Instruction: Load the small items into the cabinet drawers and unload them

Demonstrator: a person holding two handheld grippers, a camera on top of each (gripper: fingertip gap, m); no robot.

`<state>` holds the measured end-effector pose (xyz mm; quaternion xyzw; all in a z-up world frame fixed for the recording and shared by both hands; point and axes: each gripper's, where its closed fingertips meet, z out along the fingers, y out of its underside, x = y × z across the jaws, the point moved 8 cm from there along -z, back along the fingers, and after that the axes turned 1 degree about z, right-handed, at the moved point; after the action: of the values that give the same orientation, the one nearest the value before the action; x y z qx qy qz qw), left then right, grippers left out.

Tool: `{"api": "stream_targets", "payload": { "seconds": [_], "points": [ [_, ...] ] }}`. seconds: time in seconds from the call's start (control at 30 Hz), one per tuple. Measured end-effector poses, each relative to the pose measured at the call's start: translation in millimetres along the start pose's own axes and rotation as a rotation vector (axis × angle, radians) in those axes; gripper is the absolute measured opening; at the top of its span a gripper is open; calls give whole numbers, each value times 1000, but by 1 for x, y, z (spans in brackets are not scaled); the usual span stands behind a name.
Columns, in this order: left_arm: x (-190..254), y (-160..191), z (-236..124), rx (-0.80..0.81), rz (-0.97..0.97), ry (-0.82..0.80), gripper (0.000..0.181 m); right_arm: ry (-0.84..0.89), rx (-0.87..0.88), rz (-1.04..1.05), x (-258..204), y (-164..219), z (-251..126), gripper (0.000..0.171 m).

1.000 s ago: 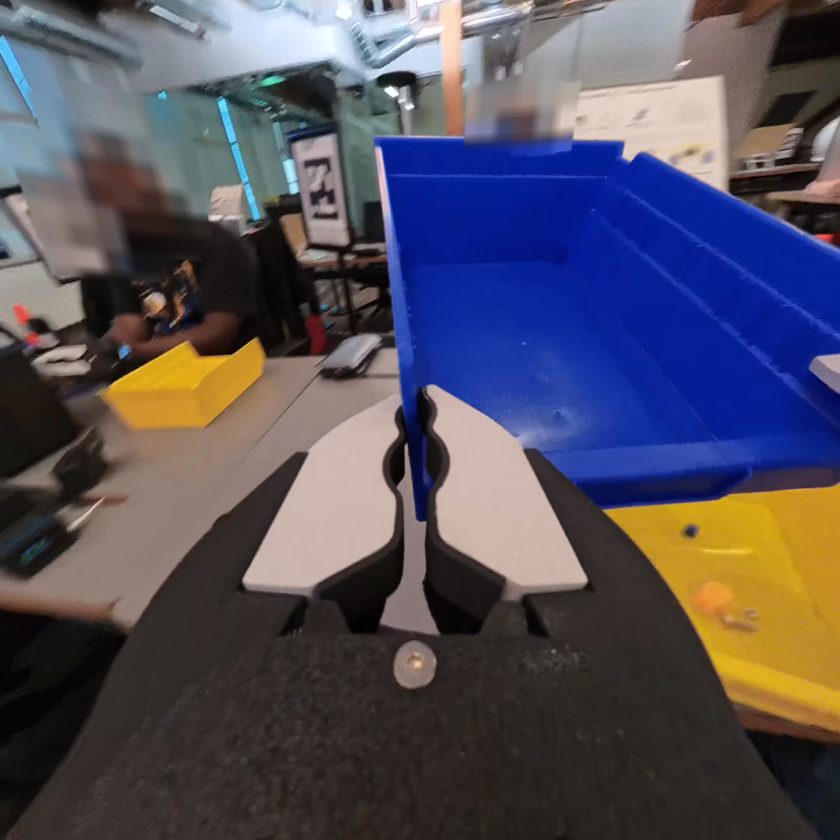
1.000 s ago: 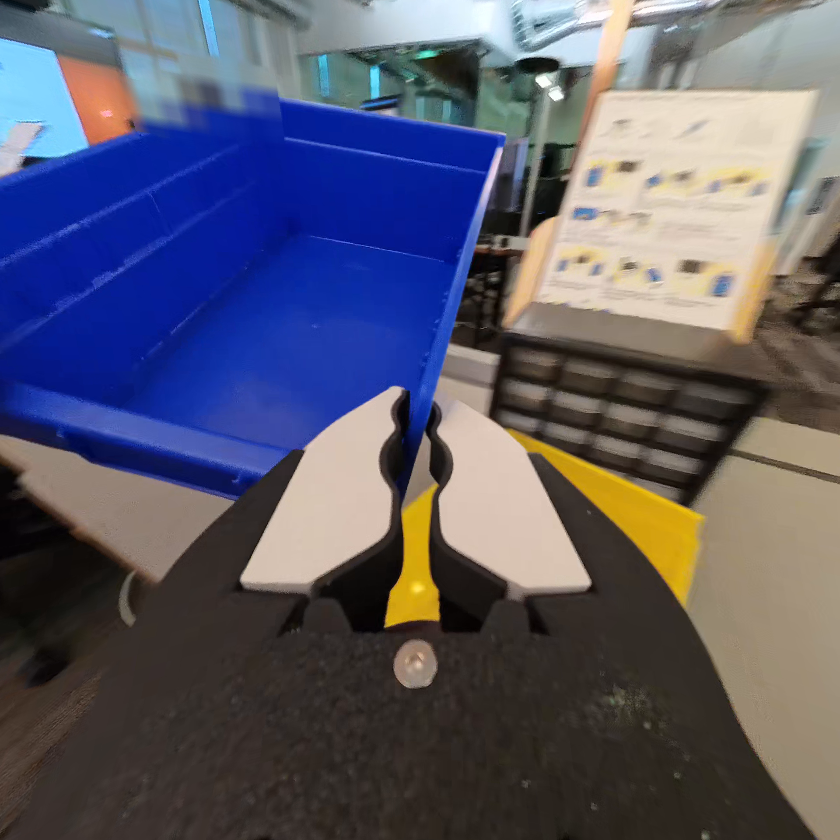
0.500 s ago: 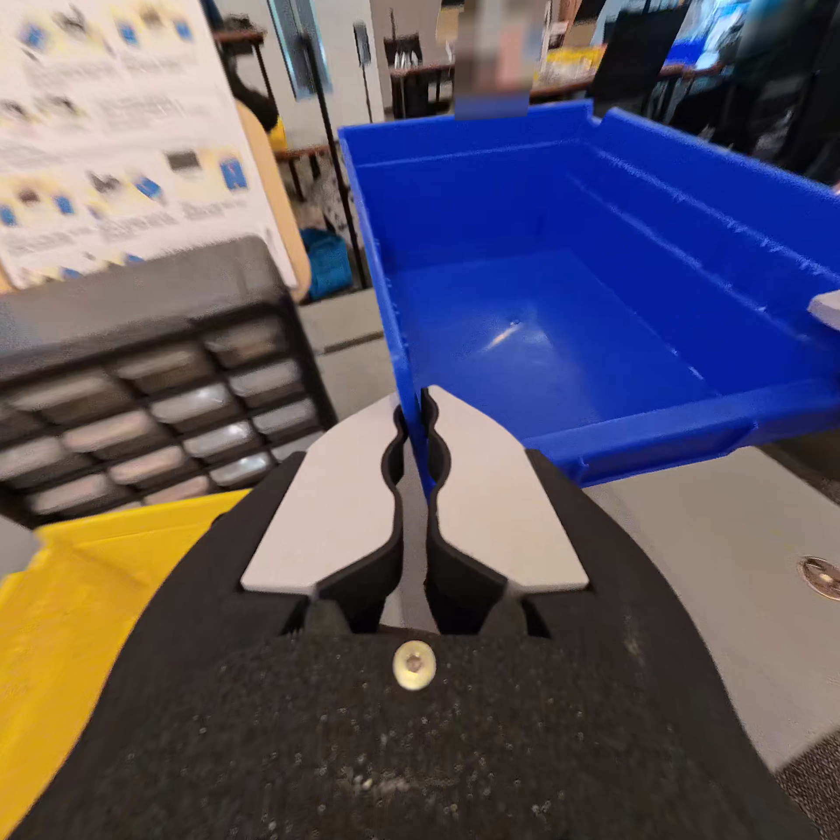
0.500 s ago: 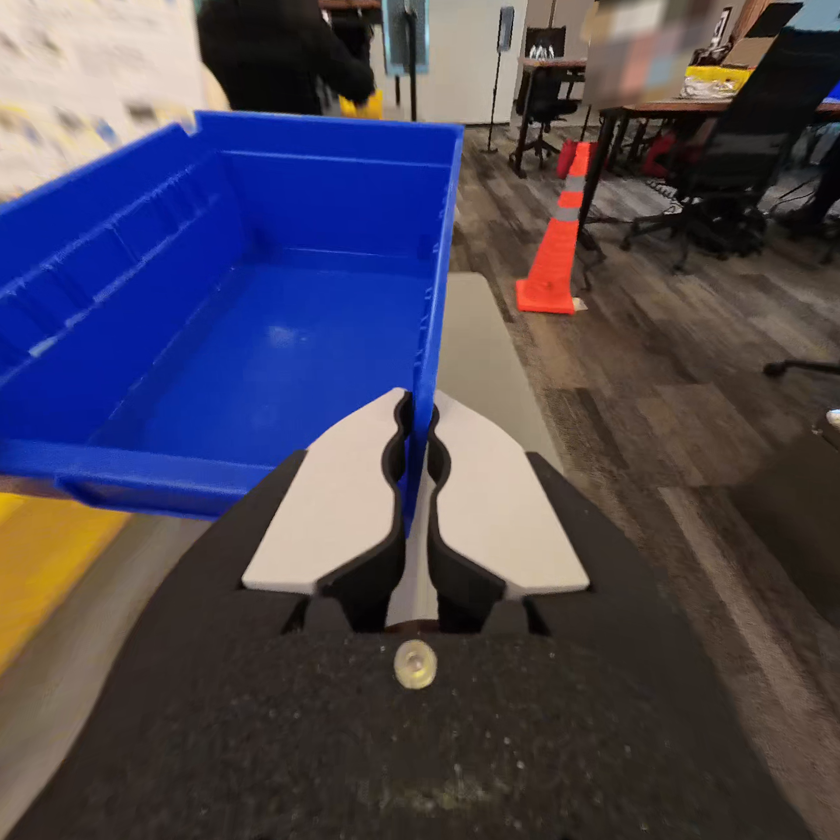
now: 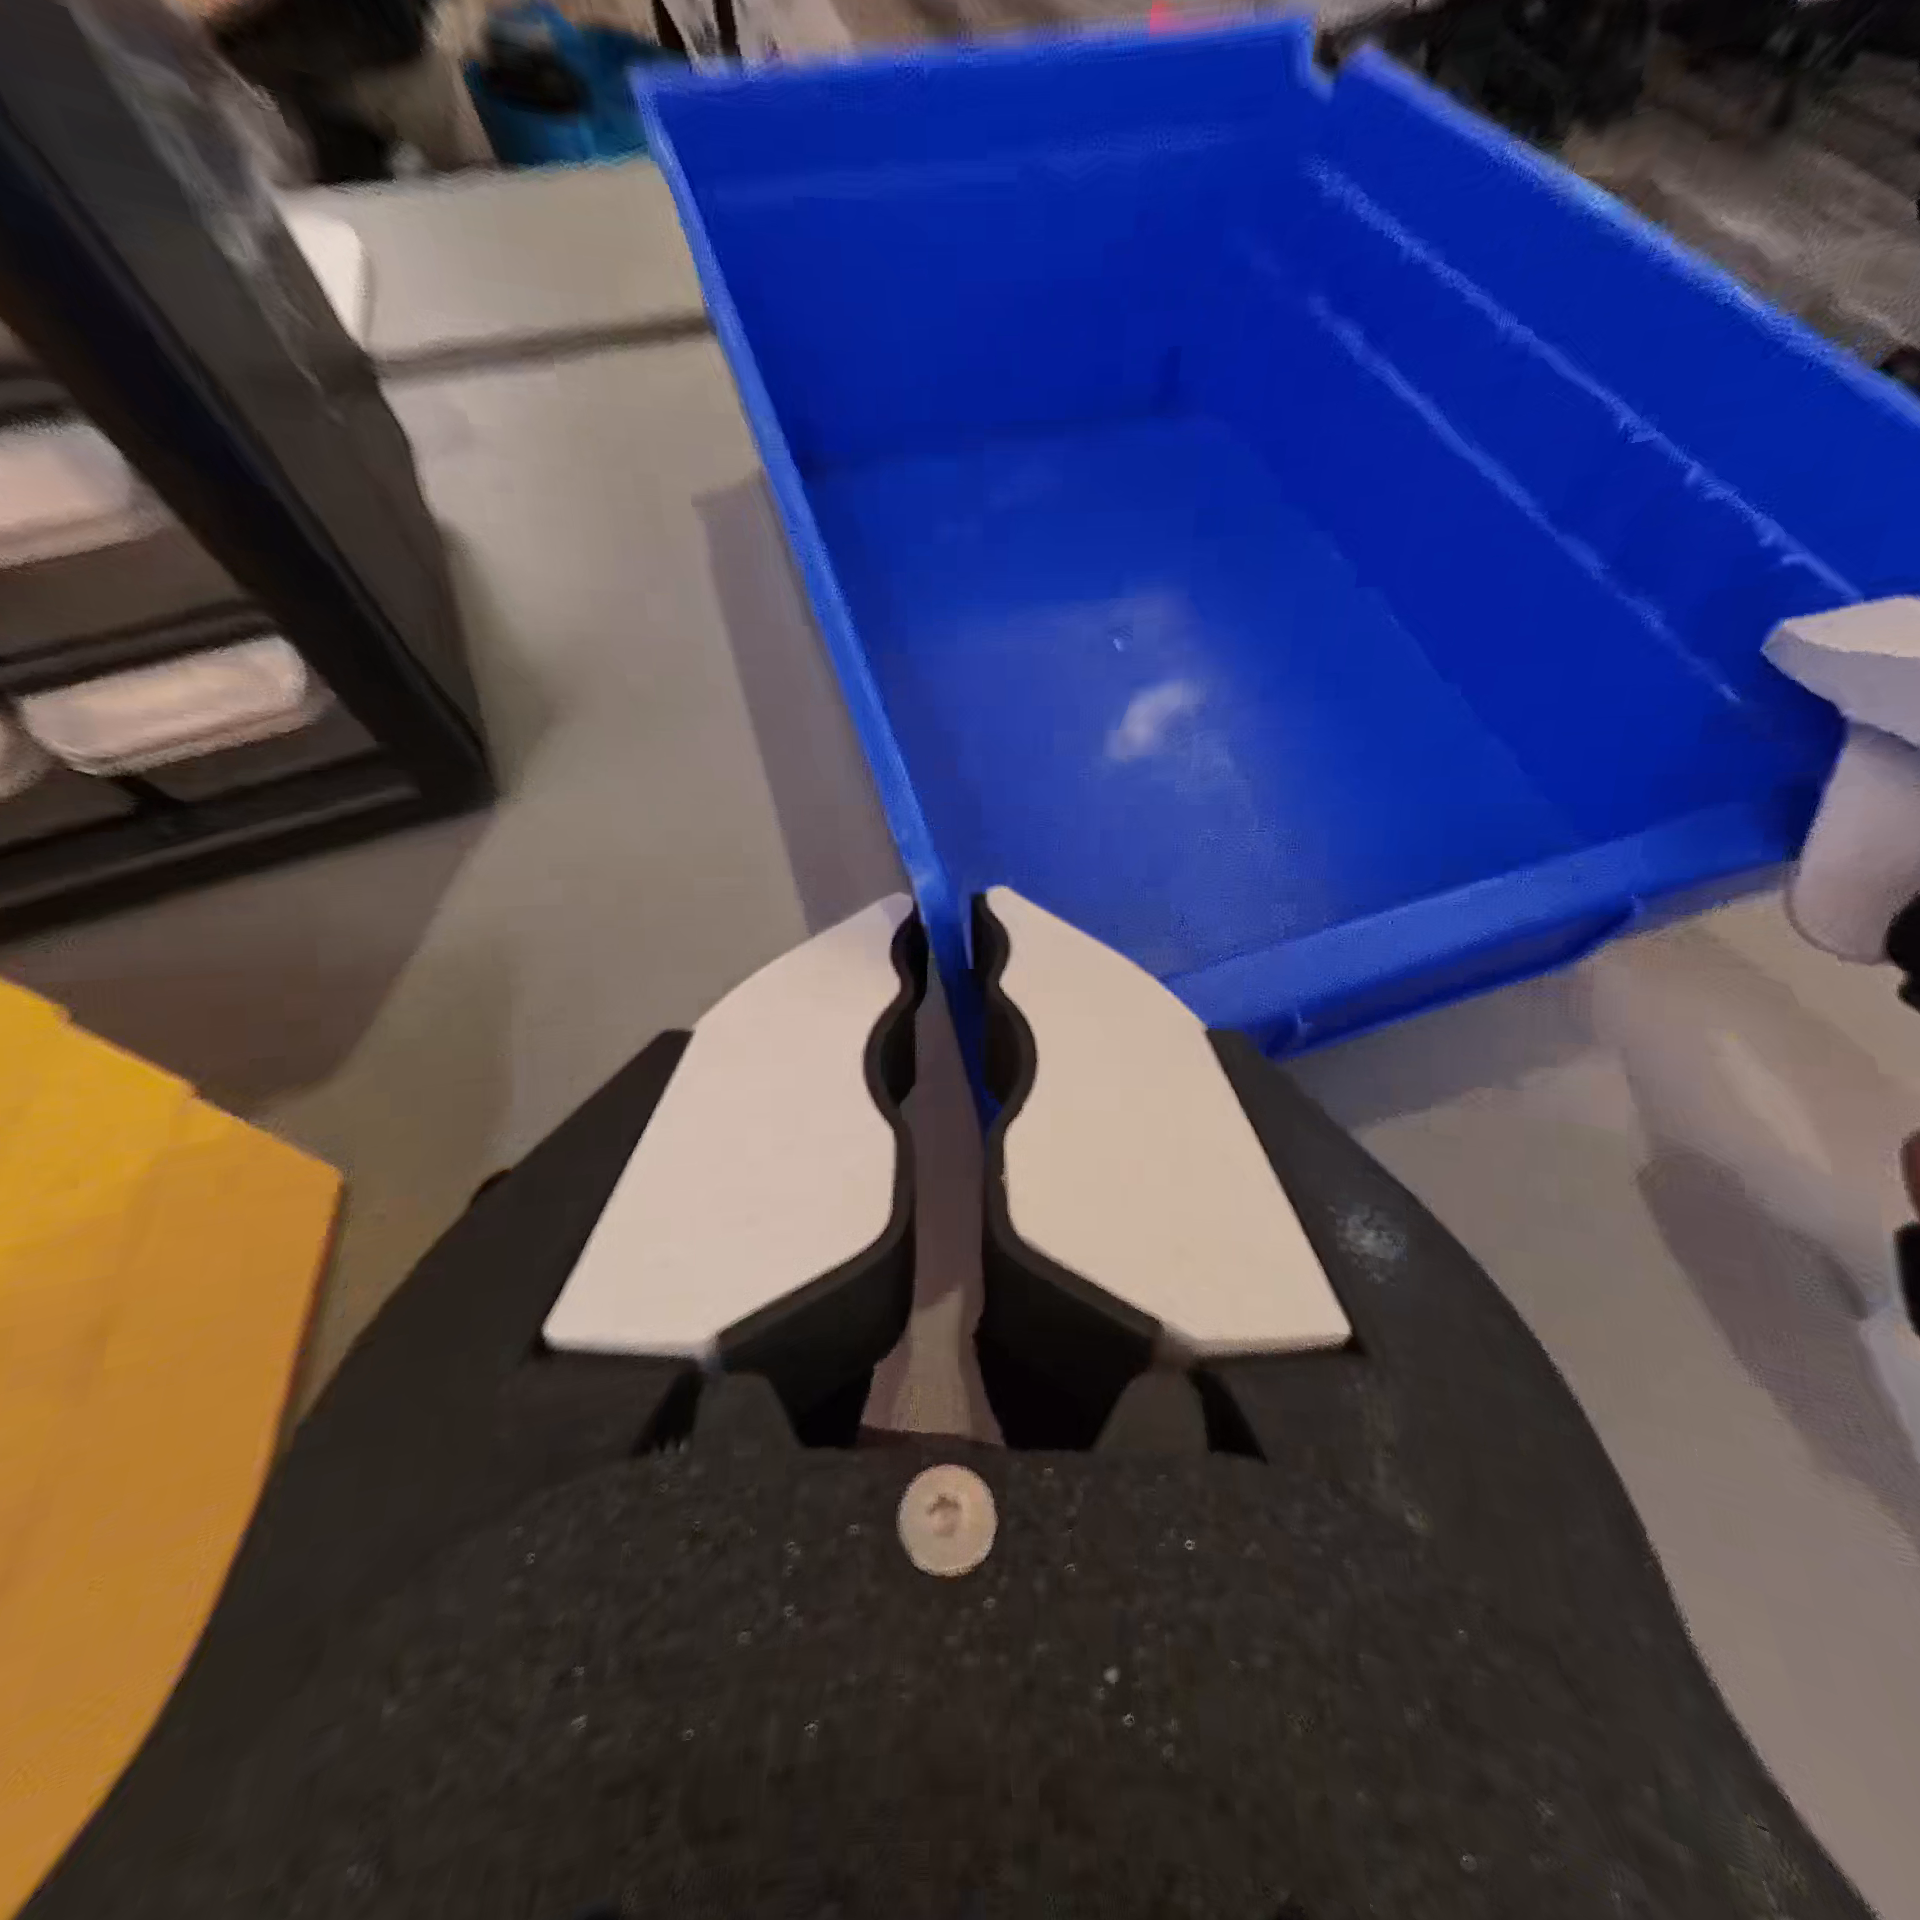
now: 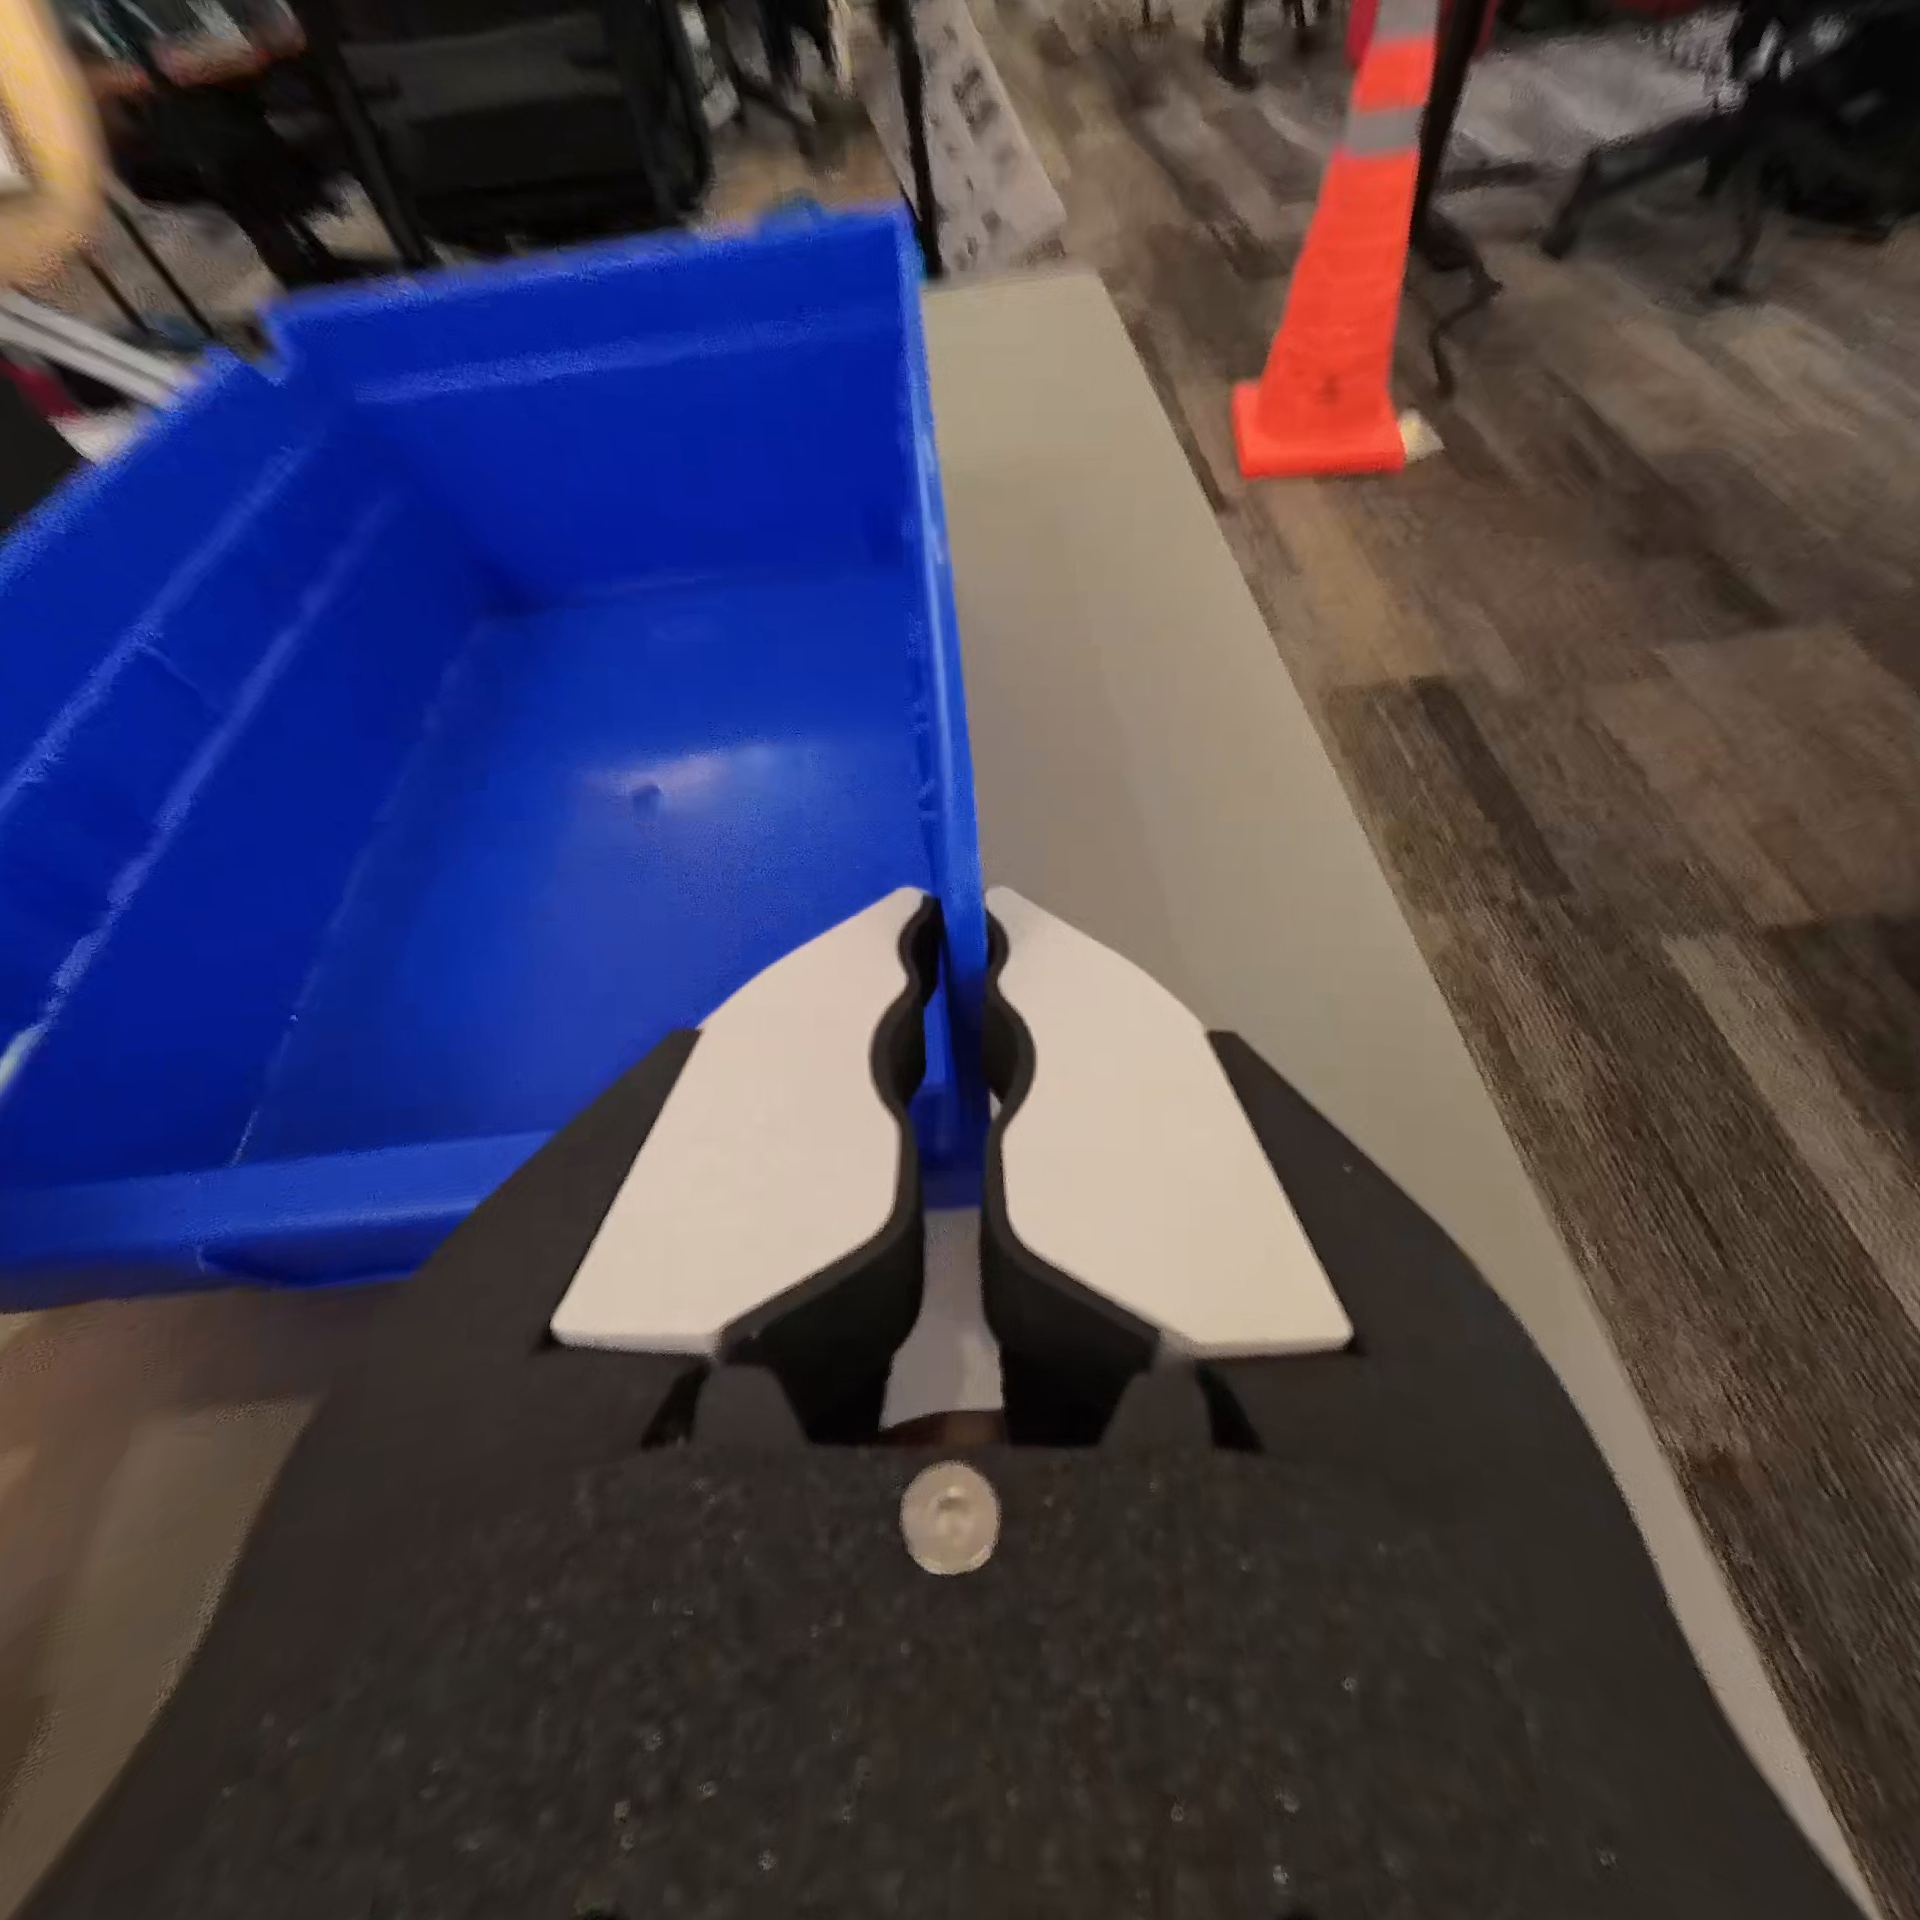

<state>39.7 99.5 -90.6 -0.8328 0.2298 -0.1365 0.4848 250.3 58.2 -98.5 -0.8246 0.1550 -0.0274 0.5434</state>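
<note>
Both my jaws clamp the blue bin's (image 5: 1195, 623) side walls; I should lower it level onto the table (image 6: 1122, 727).

Setting: open office or lab; grey surface (image 6: 1122, 665), wood-look floor (image 6: 1621, 727), orange traffic cone (image 6: 1340, 281), parts cabinet (image 5: 177, 582).

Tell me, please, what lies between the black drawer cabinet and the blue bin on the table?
Only bare grey table lies between the black drawer cabinet and the blue bin; the left wrist view shows this.
</note>
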Motion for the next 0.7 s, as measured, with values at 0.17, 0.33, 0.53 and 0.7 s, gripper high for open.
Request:
{"api": "stream_targets", "payload": {
  "seconds": [0.17,0.33,0.53,0.7],
  "points": [
    [3,1,-6,5,-14,59,17,-24,-37,24,8,8,1,17],
    [11,-15,-78,52,-1,238,35,32,59,-46,16,-15,-33,35],
    [-69,-16,-230,202,162,334,47,-188,151,-275,-43,-52,-97,39],
    [-206,37,-291,178,205,23,49,-725,69,-162,-190,-12,-167,45]
  ]
}}
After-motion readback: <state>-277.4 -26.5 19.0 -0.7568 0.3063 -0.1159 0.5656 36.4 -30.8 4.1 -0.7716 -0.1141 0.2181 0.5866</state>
